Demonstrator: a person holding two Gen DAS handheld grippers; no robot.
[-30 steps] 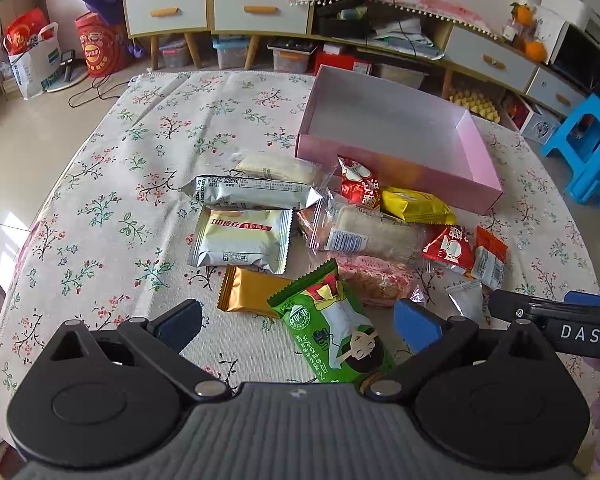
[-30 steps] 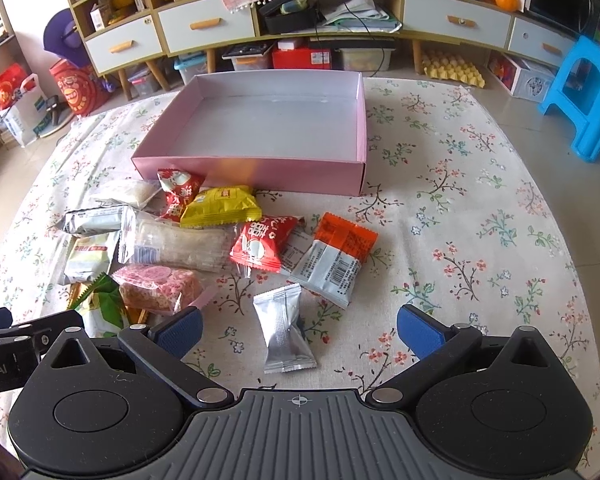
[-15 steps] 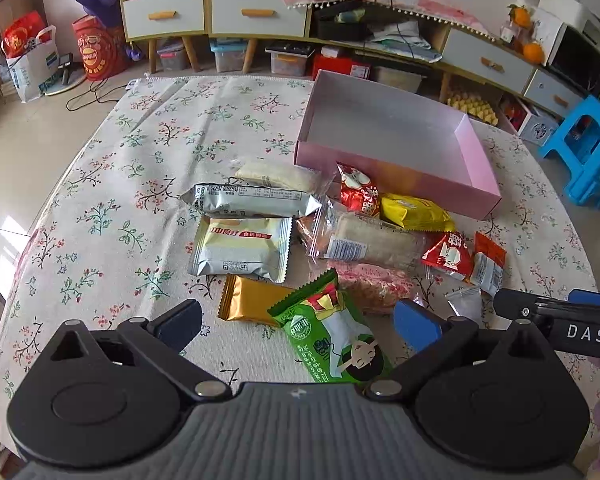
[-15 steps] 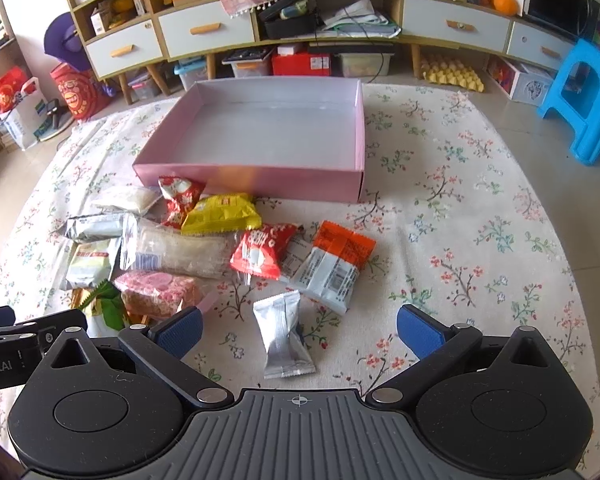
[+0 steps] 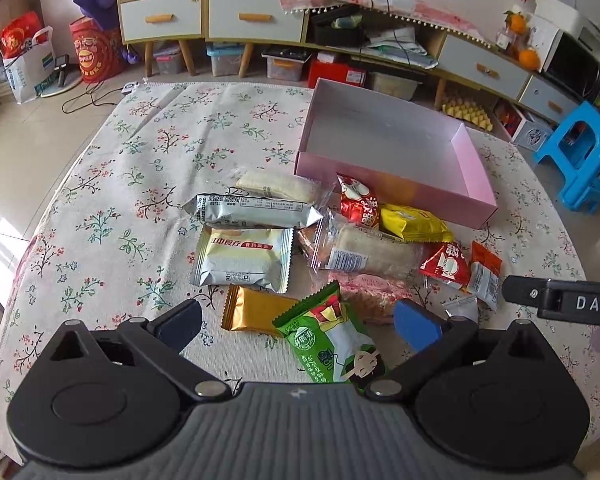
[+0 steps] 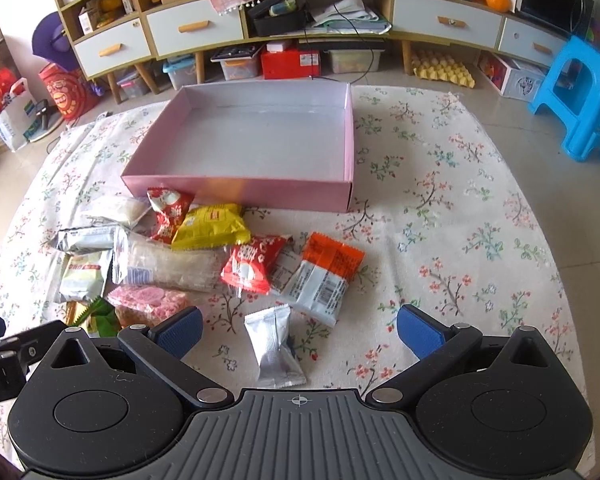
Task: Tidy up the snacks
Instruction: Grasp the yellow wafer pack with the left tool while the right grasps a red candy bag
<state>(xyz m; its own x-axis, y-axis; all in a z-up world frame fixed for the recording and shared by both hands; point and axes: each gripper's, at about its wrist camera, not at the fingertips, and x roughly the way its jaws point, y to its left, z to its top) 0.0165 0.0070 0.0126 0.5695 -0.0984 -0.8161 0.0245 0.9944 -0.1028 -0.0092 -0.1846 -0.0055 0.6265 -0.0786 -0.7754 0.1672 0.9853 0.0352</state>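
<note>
Both grippers have pulled back a little; the snack pile sits lower in frame than a second ago. My left gripper [image 5: 298, 322] has jaws wide apart over the green packet [image 5: 332, 344]. My right gripper [image 6: 298, 330], jaws likewise apart, frames the silver packet [image 6: 274, 346]. The pink box [image 6: 240, 190], frame centre, is empty: nothing sorted yet.

Only thing I could actually read was "DAS" in white letters on the right gripper [image 5: 562, 300], poking in by the counter's right edge. Snack wrappers had Chinese print and barcodes, too small to make out.
</note>
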